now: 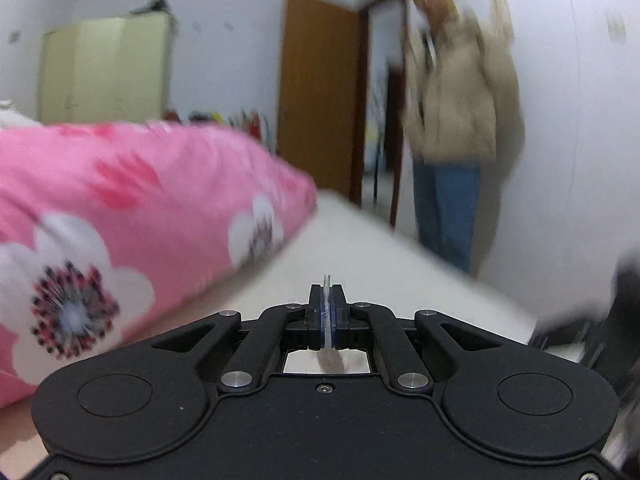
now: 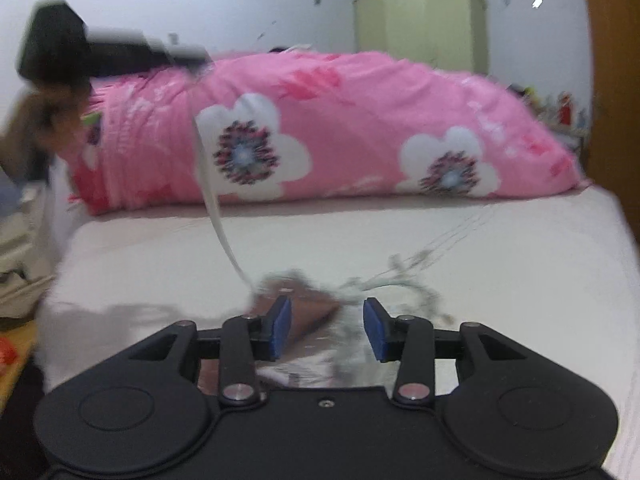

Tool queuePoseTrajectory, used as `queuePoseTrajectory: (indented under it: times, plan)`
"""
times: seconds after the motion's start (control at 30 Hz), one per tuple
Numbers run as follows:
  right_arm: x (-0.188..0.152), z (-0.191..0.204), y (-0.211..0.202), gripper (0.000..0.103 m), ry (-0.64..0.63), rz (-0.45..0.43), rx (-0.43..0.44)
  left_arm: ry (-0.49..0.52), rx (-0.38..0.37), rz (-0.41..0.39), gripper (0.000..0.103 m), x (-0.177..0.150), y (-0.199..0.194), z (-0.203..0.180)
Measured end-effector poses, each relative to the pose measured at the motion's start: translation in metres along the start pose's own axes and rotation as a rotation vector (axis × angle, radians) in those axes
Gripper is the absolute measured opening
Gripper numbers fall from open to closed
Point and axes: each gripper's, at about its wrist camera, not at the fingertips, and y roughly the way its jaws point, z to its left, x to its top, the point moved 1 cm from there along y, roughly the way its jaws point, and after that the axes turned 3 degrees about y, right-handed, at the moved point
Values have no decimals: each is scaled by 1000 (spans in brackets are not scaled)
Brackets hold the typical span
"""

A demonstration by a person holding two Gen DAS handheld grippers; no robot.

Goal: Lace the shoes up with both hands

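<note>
My left gripper (image 1: 327,300) is shut on a white shoelace (image 1: 328,304), whose end sticks up between the blue pads. In the right wrist view the lace (image 2: 210,200) runs from the left gripper (image 2: 56,48), raised at upper left, down to a blurred brown shoe (image 2: 308,312) on the white bed. My right gripper (image 2: 326,322) is open just above the shoe, its blue pads either side of the shoe's front. More lace (image 2: 400,280) lies loose to the shoe's right.
A pink flowered quilt (image 2: 340,136) lies along the back of the white bed (image 2: 480,240). A person in a beige jacket (image 1: 456,92) stands by a brown door (image 1: 316,92). A pale green wardrobe (image 1: 104,68) stands at the far wall.
</note>
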Motion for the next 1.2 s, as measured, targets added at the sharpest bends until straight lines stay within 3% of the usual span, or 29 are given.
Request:
queuePoseTrajectory:
  times: [0.1,0.27,0.3,0.47,0.57,0.7,0.83,0.93,1.03,1.2]
  plan:
    - [11,8,-1,41,34,54,14,161,-31,76,2,-18,39,-23]
    - [25,21,-11,41,54,53,106,247,-185,159,2,-30,79,-44]
    - [27,26,-7,42,64,91,123,267,-211,174,2,-31,86,-49]
    - [24,36,17,41,67,198,45,427,-272,235,2,-31,120,-67]
    - [17,28,28,41,123,221,71,491,-298,268,2,-35,115,-69]
    - [7,28,37,40,106,194,66,578,-297,288,2,-36,119,-76]
    - [-1,42,40,44,62,165,117,575,-312,283,2,-30,112,-71]
    - [-5,48,40,44,11,159,105,581,-341,292,2,-26,113,-75]
    - [-6,49,39,44,22,154,109,672,-308,311,2,-30,120,-83]
    - [-8,49,35,44,17,147,115,666,-229,344,2,-26,137,-75]
